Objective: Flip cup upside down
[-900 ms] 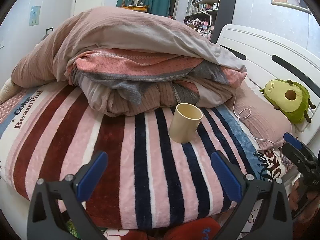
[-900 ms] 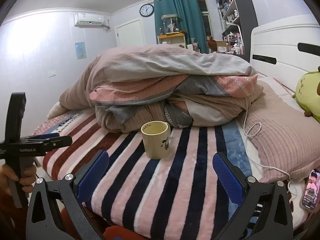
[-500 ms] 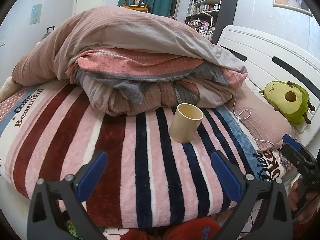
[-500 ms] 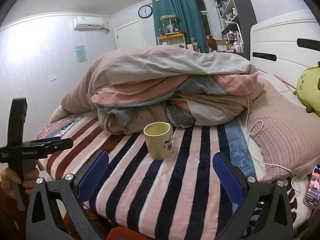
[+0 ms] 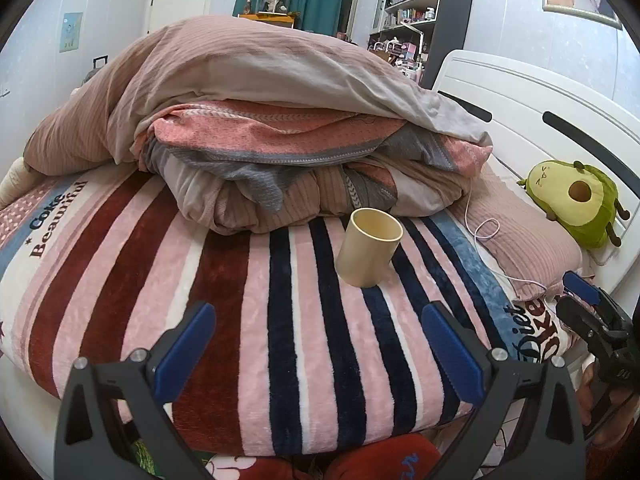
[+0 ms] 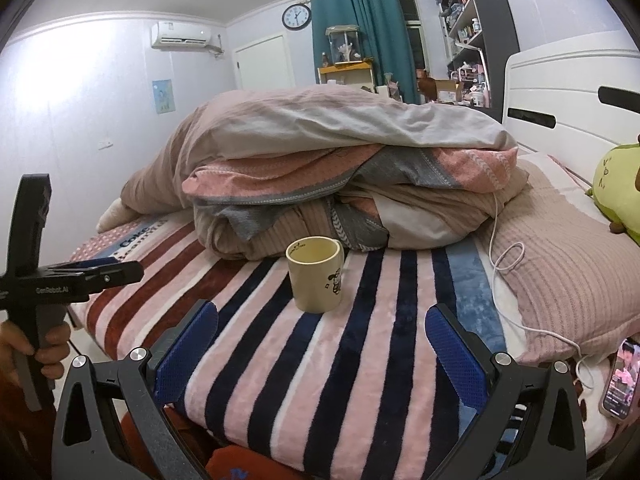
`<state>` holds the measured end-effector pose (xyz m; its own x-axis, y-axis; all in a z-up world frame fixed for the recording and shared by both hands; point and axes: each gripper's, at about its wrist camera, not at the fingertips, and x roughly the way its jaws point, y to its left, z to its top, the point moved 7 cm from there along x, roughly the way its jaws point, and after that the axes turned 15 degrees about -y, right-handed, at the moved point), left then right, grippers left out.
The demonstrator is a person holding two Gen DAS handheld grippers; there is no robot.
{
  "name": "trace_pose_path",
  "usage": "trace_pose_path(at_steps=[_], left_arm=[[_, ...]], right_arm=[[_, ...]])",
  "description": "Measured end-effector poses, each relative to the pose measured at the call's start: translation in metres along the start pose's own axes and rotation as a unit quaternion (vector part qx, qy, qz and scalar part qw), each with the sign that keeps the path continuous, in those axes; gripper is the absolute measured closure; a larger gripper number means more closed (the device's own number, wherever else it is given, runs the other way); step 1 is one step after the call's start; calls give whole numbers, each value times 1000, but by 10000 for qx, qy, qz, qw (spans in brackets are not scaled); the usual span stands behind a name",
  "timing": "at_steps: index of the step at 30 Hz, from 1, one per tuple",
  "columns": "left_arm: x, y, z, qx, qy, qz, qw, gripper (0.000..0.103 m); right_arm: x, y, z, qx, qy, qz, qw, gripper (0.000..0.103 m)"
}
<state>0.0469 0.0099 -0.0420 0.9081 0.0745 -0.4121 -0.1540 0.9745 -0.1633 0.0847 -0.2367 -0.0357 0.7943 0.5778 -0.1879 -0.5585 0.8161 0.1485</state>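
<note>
A cream cup [image 5: 369, 247] stands upright, mouth up, on the striped blanket [image 5: 280, 320]. In the right wrist view the cup [image 6: 316, 274] shows a small cartoon print on its side. My left gripper [image 5: 316, 316] is open and empty, short of the cup and near the bed's front edge. My right gripper [image 6: 320, 316] is open and empty, also short of the cup. The left gripper also shows in the right wrist view [image 6: 100, 270] at the far left, and the right gripper shows at the right edge of the left wrist view [image 5: 588, 300].
A heap of folded duvets [image 5: 280, 128] lies just behind the cup. A pink pillow [image 6: 560, 248] with a white cable [image 6: 504, 256] lies to the right. A green avocado plush [image 5: 572, 200] leans on the headboard. A phone [image 6: 620, 380] lies at the bed's right front.
Both grippers have moved a little closer to the cup and slightly lower. The cup has not moved.
</note>
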Motion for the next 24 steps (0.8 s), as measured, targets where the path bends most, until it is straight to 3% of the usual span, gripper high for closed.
trace_pose_path(at_steps=[24], left_arm=[[-1,-5,0,37,-3,4,10000,0]], right_arm=[[-1,2,0,17,1,38,10000,0]])
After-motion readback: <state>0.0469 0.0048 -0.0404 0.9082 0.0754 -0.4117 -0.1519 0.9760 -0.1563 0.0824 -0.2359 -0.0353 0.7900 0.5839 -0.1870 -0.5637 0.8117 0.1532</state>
